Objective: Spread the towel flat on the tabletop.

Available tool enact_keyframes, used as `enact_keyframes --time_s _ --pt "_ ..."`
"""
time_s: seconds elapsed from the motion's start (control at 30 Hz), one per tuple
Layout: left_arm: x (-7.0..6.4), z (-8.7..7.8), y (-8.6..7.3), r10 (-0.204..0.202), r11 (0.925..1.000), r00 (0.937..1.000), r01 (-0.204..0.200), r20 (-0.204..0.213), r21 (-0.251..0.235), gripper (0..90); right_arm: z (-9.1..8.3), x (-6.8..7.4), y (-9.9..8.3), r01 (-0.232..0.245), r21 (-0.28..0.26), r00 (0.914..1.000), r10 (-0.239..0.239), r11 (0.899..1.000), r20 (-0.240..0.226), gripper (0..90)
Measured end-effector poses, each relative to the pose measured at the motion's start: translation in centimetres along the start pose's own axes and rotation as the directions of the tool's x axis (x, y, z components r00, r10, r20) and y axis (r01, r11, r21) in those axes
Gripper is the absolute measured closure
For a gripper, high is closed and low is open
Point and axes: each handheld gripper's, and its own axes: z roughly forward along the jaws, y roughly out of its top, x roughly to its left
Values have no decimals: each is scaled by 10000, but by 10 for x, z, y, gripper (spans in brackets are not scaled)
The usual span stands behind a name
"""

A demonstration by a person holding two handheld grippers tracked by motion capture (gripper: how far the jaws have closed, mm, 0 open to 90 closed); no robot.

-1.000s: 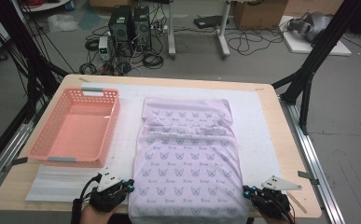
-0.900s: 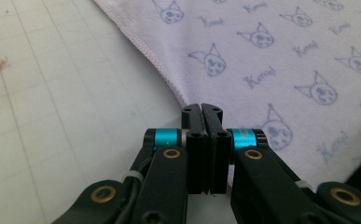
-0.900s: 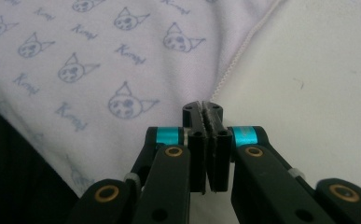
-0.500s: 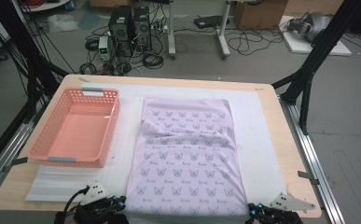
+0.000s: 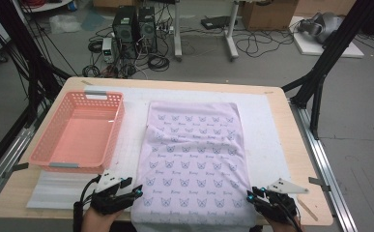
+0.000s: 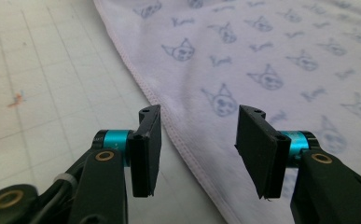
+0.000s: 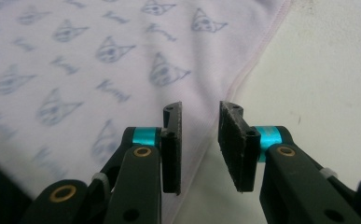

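Since half a second ago we have brought both grippers a little forward from the near edge of the tabletop, and the cloth [image 5: 194, 159] now lies smoother, with only a faint crease left across its far half. The cloth, pale lilac with a cat-face print, is spread flat down the middle of the white mat [image 5: 266, 121], its near end draped over the tabletop's near edge.

Our left gripper [image 5: 137, 192] sits at the cloth's near left corner, jaws wide apart over the hemmed left edge, gripping nothing. Our right gripper [image 5: 250, 197] sits at the near right corner, jaws parted more narrowly, the right hem running between them unclamped. The pink basket [image 5: 49, 159] stands by the left edge.
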Motion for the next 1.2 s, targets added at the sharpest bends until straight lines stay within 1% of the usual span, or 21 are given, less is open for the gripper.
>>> enact_keyframes --time_s 0.07,0.13,0.17,0.2,0.23,0.27,0.3,0.33,0.4,0.53,0.57,0.8,0.87,0.9,0.93,0.97,1.0,1.03,1.07,1.13,1.2 --pt "0 6 0 50 10000 10000 -50 -25 81 507 6 -3 2 -65 53 9997 64 10000 221 690" --pt "-2 7 -1 332 9994 9993 -332 -155 30 533 9 -7 3 -251 28 9995 251 9997 185 710" --pt "-3 7 -2 493 9988 9984 -495 -275 -31 565 8 -7 2 -231 33 9995 230 9997 193 733" --pt "-4 7 -4 685 9976 9967 -690 -446 -93 615 8 -8 2 -188 16 9998 188 9998 116 796" --pt "-3 6 -5 796 9967 9958 -802 -463 -110 693 8 -7 2 -187 40 9998 187 9998 -108 872" --pt "-2 4 -5 660 9978 9976 -661 -211 -29 819 8 -6 2 -72 42 9999 73 10000 -152 874" --pt "-3 3 -5 655 9979 9975 -654 -254 25 865 8 -6 2 -3 77 9999 4 10000 -114 879" --pt "-5 1 -5 796 9967 9965 -793 -266 149 870 7 -6 2 51 96 9999 -50 9999 -140 882" --pt "-7 -3 -6 823 9961 9966 -820 -96 322 873 4 -6 1 103 191 9998 -99 9998 -196 885" --pt "-7 -12 -9 792 9953 9967 -800 164 550 873 -6 -6 -4 137 166 9989 -129 9998 -457 886" --pt "-7 -14 -9 758 9954 9970 -767 171 568 873 -9 -5 -6 112 207 9989 -103 9997 -465 886" --pt "-10 -32 -14 662 9955 9955 -706 681 639 873 -32 3 -16 353 206 9970 -338 9992 -693 886" --pt "-11 -34 -17 555 9944 9943 -633 912 845 872 -38 5 -19 392 220 9966 -375 9990 -731 886" --pt "-11 -34 -18 525 9929 9932 -631 1038 1010 866 -40 6 -20 431 262 9966 -411 9987 -716 885" --pt "-12 -32 -19 503 9921 9933 -617 1043 1089 833 -40 6 -21 380 425 9967 -348 9984 -736 874" --pt "-12 -29 -19 472 9922 9936 -585 1025 1098 709 -37 4 -22 314 608 9965 -265 9977 -796 828" --pt "-13 -28 -18 396 9946 9954 -476 868 917 630 -34 3 -22 165 684 9979 -122 9975 -633 713" --pt "-13 -27 -16 365 9958 9976 -413 595 821 523 -31 2 -22 -17 669 9987 51 9978 -504 673" --pt "-11 -27 -13 281 9975 9983 -313 512 636 456 -29 0 -21 -103 599 9986 133 9982 -511 670" --pt "-7 -26 -8 139 9996 9990 -148 417 225 463 -24 -2 -17 -46 438 9995 61 9990 -325 647" --pt "-3 -22 -1 8 10000 9994 -6 344 -55 463 -19 -5 -11 -154 202 9996 159 9997 -223 645"
